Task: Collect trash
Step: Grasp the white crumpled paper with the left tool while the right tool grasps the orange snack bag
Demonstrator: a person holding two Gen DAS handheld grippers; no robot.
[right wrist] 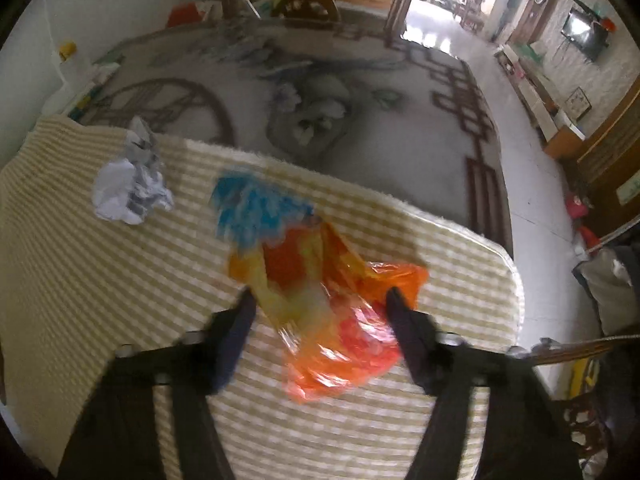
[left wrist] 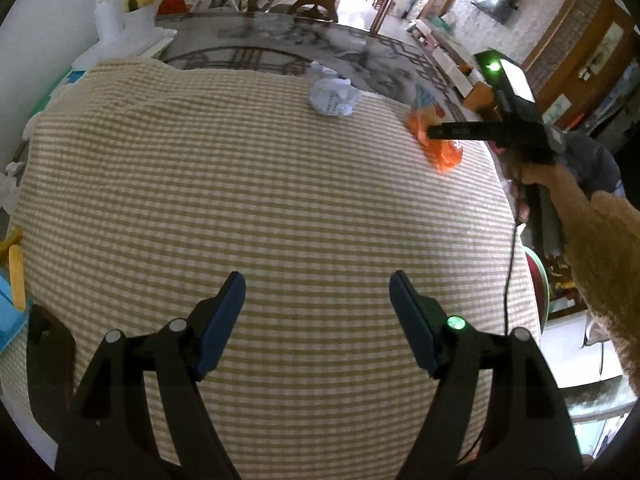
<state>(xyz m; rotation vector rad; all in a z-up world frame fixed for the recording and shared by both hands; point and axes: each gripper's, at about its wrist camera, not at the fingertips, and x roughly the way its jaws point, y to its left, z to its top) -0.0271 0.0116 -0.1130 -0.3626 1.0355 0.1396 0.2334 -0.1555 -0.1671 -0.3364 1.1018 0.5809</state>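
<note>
An orange, yellow and blue plastic wrapper (right wrist: pixel 316 292) lies near the right edge of a striped beige cloth (right wrist: pixel 72 280). My right gripper (right wrist: pixel 320 296) is open with its fingers on either side of the wrapper, just above it. In the left wrist view the wrapper (left wrist: pixel 442 156) shows under the right gripper (left wrist: pixel 430 132). A crumpled white paper ball (right wrist: pixel 128 192) lies to the wrapper's left, also seen in the left wrist view (left wrist: pixel 334 98). My left gripper (left wrist: pixel 318 280) is open and empty over the near part of the cloth.
The cloth (left wrist: pixel 240 200) covers a raised surface; beyond its far edge is a patterned grey rug (right wrist: pixel 320 92). White and yellow items (left wrist: pixel 120 20) sit at the far left. Furniture and boxes (right wrist: pixel 560 128) stand along the right wall.
</note>
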